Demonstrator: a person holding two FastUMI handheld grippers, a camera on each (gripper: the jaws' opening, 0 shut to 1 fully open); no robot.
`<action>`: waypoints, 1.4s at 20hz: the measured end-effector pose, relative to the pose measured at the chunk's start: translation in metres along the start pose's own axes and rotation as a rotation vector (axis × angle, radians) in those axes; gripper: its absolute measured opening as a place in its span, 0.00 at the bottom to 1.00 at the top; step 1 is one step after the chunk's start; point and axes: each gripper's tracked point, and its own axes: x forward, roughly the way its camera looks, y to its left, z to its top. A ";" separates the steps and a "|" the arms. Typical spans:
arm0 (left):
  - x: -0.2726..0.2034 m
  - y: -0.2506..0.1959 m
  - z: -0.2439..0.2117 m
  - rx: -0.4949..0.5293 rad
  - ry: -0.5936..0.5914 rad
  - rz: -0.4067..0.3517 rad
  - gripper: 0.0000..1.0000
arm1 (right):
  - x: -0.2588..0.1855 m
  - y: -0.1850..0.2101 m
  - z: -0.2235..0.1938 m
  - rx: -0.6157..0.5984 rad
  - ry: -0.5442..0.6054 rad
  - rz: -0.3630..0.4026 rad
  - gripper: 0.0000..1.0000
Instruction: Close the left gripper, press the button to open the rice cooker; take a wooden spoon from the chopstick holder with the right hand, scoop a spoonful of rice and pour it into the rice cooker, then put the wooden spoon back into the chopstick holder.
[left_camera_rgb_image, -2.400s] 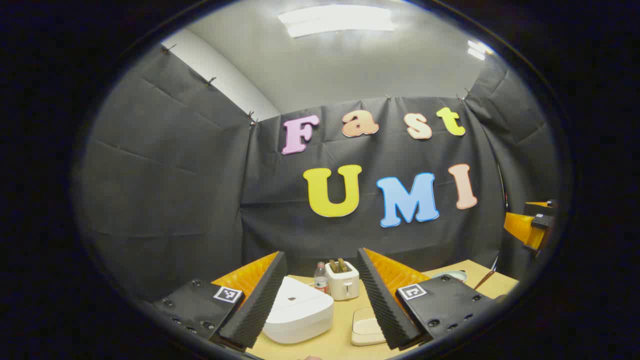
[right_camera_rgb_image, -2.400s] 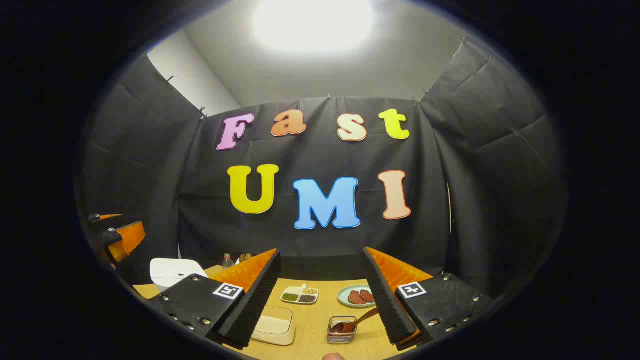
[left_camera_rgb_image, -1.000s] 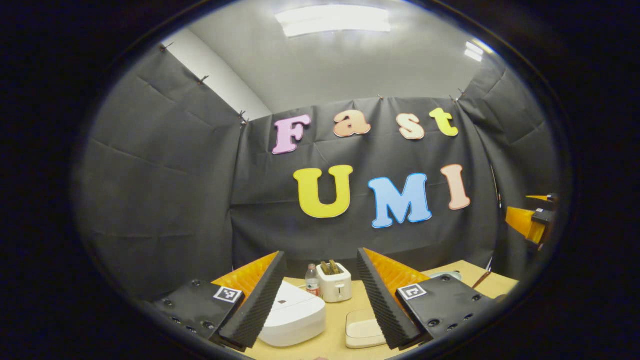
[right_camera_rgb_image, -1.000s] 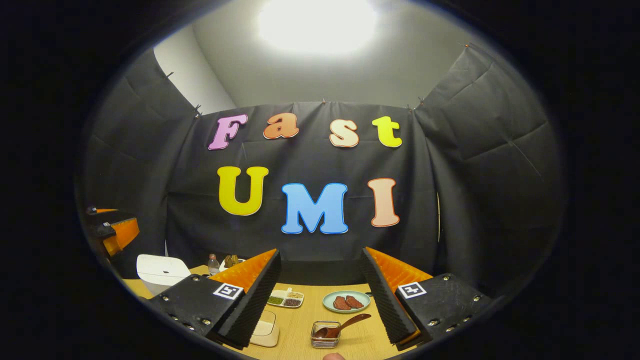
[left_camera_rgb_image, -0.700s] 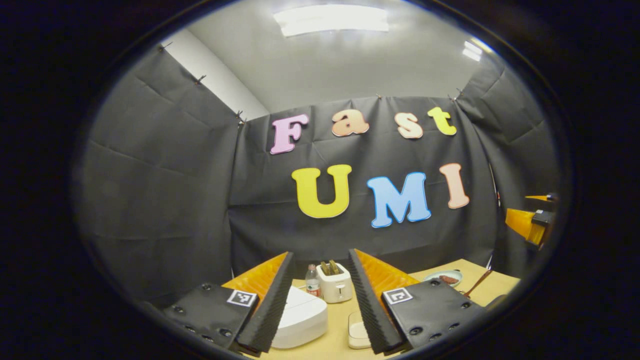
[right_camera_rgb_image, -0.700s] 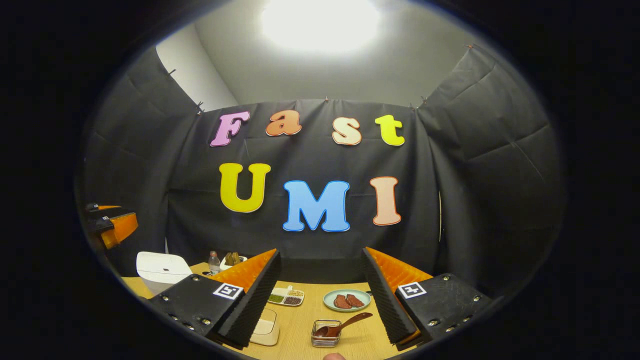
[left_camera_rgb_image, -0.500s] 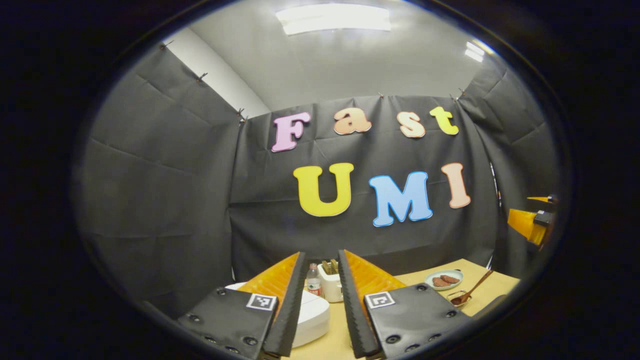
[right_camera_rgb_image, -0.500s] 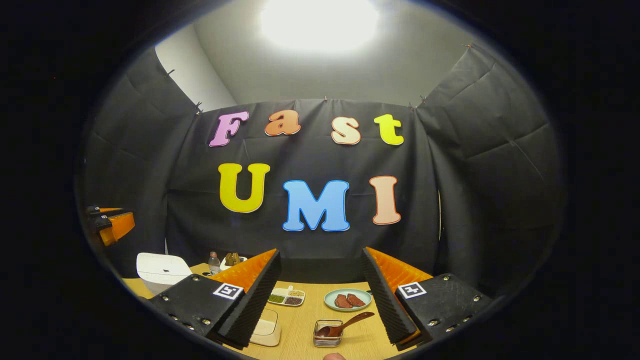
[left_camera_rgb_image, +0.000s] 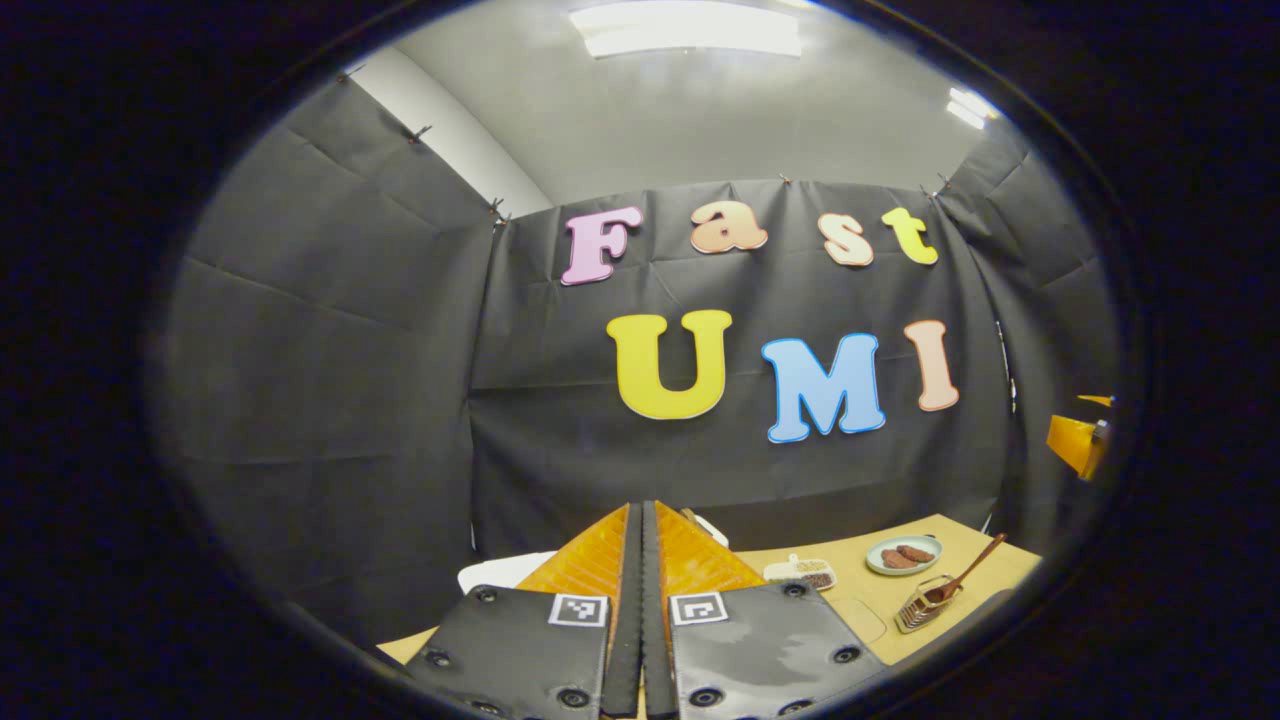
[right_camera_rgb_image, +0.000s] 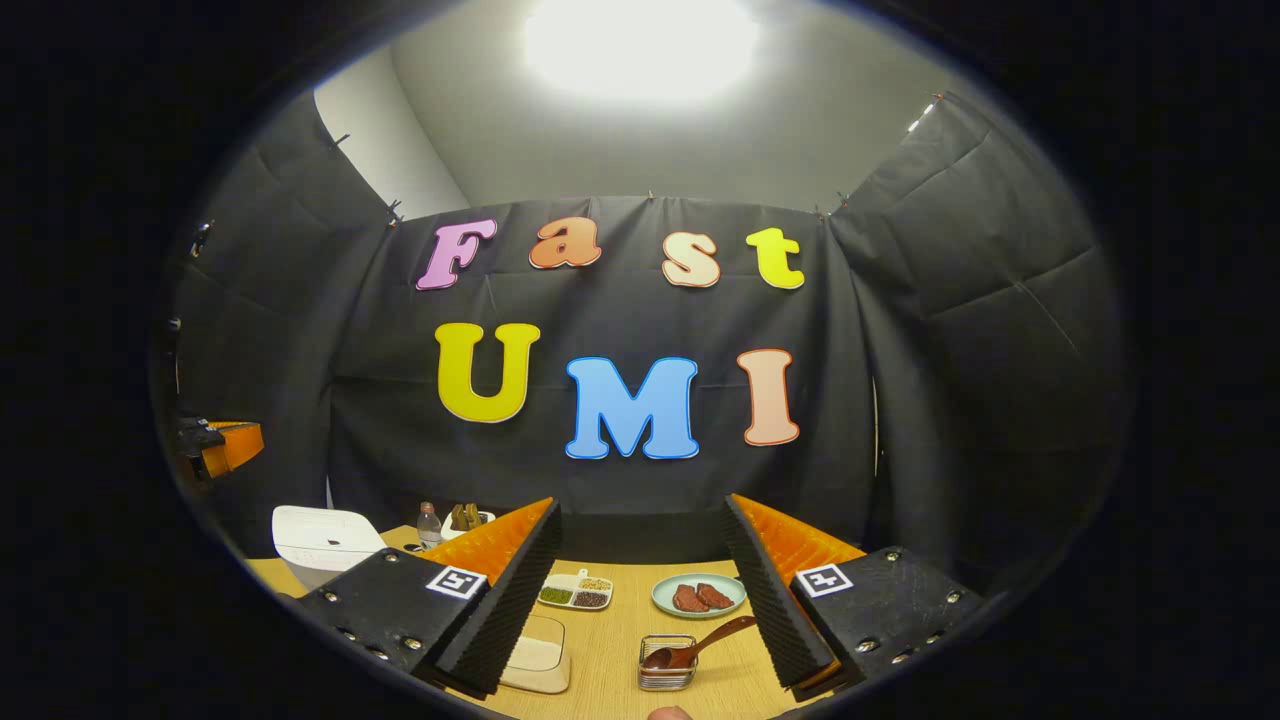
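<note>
In the left gripper view my left gripper (left_camera_rgb_image: 641, 510) is shut with nothing between its fingers. A sliver of the white rice cooker (left_camera_rgb_image: 495, 572) peeks out behind its left finger. In the right gripper view the rice cooker (right_camera_rgb_image: 325, 540) stands lid down at the table's far left. My right gripper (right_camera_rgb_image: 642, 505) hangs open and empty above the table. Below and ahead of it a wire chopstick holder (right_camera_rgb_image: 668, 665) carries a wooden spoon (right_camera_rgb_image: 700, 642) leaning to the right. A shallow box of rice (right_camera_rgb_image: 538, 665) lies beside its left finger.
On the wooden table (right_camera_rgb_image: 610, 640) lie a divided dish of grains (right_camera_rgb_image: 573, 592) and a plate with meat slices (right_camera_rgb_image: 698, 596). A bottle (right_camera_rgb_image: 428, 522) and a toaster (right_camera_rgb_image: 465, 520) stand at the back by the cooker. Black cloth walls surround the table.
My left gripper's fingers have come together from wide open, and its view has swung so the cooker now hides behind them. The right gripper has barely moved.
</note>
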 end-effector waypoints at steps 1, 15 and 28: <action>0.006 0.006 -0.003 -0.001 0.003 -0.002 0.09 | -0.001 0.001 -0.001 -0.002 0.004 -0.009 0.96; 0.090 0.051 -0.114 -0.101 0.213 -0.064 0.10 | -0.017 -0.001 -0.009 -0.042 0.035 -0.135 0.97; 0.118 0.064 -0.222 -0.101 0.406 -0.045 0.10 | -0.021 -0.007 -0.014 -0.079 0.064 -0.196 0.97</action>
